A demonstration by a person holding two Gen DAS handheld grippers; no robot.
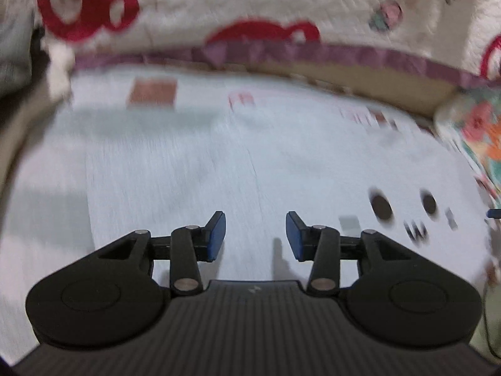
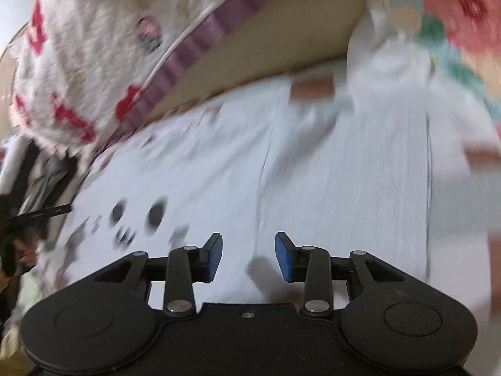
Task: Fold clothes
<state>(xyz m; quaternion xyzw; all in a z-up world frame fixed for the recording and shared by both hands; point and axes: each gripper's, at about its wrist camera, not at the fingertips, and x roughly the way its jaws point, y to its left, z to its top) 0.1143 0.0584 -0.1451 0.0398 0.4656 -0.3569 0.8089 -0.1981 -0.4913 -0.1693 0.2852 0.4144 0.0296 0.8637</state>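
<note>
A pale blue-white garment [image 1: 194, 163] lies spread flat, with a printed face of two dark eyes [image 1: 380, 208] and a brown patch [image 1: 152, 92]. It also fills the right wrist view [image 2: 338, 181], with the dark eyes [image 2: 155, 213] at the left. My left gripper [image 1: 255, 236] is open and empty, just above the cloth. My right gripper [image 2: 249, 257] is open and empty, just above the cloth. Both views are motion-blurred.
A white fluffy blanket with red prints [image 1: 250, 3] and a purple border [image 1: 313, 53] lies beyond the garment. A floral cloth [image 1: 479, 131] sits at the right; it also shows in the right wrist view [image 2: 454, 22]. The other gripper's tip [image 2: 47, 211] shows at the left.
</note>
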